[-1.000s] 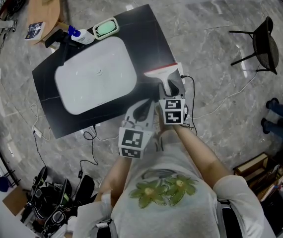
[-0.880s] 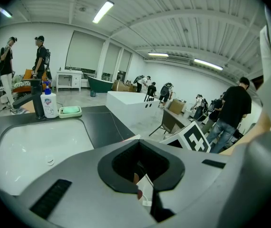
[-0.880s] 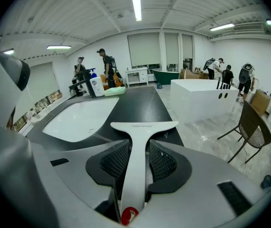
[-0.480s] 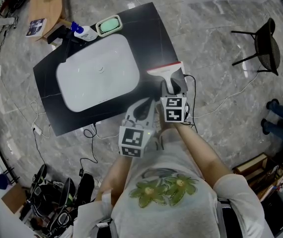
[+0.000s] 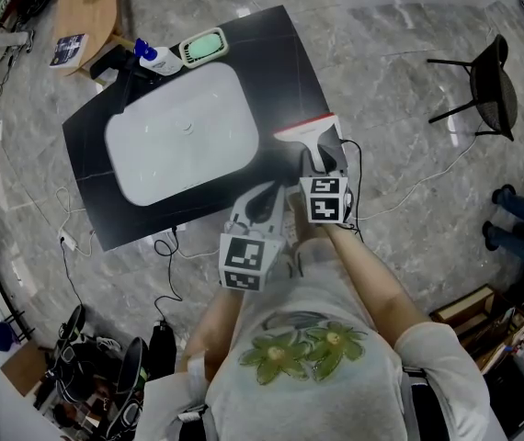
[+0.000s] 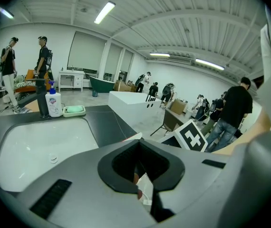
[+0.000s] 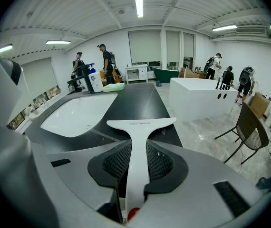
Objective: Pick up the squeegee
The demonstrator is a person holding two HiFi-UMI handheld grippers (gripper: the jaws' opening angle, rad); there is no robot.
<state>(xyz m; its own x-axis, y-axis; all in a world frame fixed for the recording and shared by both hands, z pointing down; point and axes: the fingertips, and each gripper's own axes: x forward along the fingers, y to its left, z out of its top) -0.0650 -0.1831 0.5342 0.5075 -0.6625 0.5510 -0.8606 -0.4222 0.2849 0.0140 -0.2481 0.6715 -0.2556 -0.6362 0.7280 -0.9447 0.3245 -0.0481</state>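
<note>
The squeegee [image 5: 306, 132], white with a red-edged blade, lies at the right edge of the black counter [image 5: 280, 53]. My right gripper [image 5: 323, 160] is on its handle from the near side. In the right gripper view the white handle [image 7: 138, 146] runs between the pads, which have just been closing and now pinch its narrow lower part; the blade points away over the counter. My left gripper [image 5: 262, 200] hovers just left of it at the counter's front edge, shut with nothing in it [image 6: 142, 175].
A white basin [image 5: 129, 182] fills the counter's middle. A soap bottle [image 5: 156, 60] and a green soap dish [image 5: 202, 44] stand at its far side. A black chair [image 5: 487, 76] stands to the right, a wooden table [image 5: 83, 12] at far left. Cables [image 5: 400, 191] trail over the floor.
Both grippers stay where they were beside the squeegee. Only the head view has shifted slightly.
</note>
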